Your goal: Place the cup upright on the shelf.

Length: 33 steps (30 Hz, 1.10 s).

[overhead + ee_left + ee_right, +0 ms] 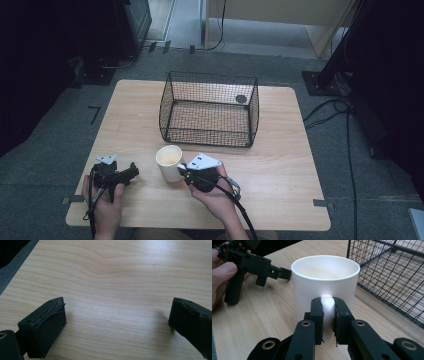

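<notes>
A white mug (169,161) stands upright on the wooden table (280,170), in front of the black wire basket (209,108). My right gripper (184,171) is at its right side. In the right gripper view the mug (324,282) is empty, and my right gripper (328,317) is shut on its handle, both pads pressed against it. My left gripper (131,173) rests near the table's front left, a hand's width left of the mug. In the left gripper view my left gripper (117,317) stands open over bare wood, nothing between its jaws.
The wire basket (392,272) is empty, open at the top and close behind the mug. A dark round spot (241,99) lies on the table behind its far right corner. Cables (330,112) run over the grey floor to the right.
</notes>
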Tool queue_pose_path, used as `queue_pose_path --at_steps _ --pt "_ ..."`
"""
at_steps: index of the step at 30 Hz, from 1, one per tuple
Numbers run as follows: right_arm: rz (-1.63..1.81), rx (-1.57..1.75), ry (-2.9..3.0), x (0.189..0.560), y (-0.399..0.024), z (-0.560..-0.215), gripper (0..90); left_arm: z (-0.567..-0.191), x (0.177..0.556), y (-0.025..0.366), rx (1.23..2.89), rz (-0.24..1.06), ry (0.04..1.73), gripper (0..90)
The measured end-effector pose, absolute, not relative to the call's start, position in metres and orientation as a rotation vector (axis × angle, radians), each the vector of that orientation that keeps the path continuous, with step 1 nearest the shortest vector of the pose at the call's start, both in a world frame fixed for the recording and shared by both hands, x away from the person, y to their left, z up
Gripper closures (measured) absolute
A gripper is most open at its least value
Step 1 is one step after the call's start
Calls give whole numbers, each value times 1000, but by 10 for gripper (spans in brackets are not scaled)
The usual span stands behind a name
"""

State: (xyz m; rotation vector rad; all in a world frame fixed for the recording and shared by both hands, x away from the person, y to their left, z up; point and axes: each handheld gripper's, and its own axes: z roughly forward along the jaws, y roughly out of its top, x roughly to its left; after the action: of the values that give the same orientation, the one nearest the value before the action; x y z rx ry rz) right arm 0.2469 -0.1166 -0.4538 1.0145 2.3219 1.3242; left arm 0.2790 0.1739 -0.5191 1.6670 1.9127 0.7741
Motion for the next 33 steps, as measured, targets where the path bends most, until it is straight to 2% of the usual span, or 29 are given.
queue_pose_path --at_steps 13,33 --pt "1341 968 2303 245 -127 -428 808 -519 279 174 1666 773 1913 12" --pt "1347 970 2208 263 -150 -381 808 -519 279 174 1664 774 1914 12"
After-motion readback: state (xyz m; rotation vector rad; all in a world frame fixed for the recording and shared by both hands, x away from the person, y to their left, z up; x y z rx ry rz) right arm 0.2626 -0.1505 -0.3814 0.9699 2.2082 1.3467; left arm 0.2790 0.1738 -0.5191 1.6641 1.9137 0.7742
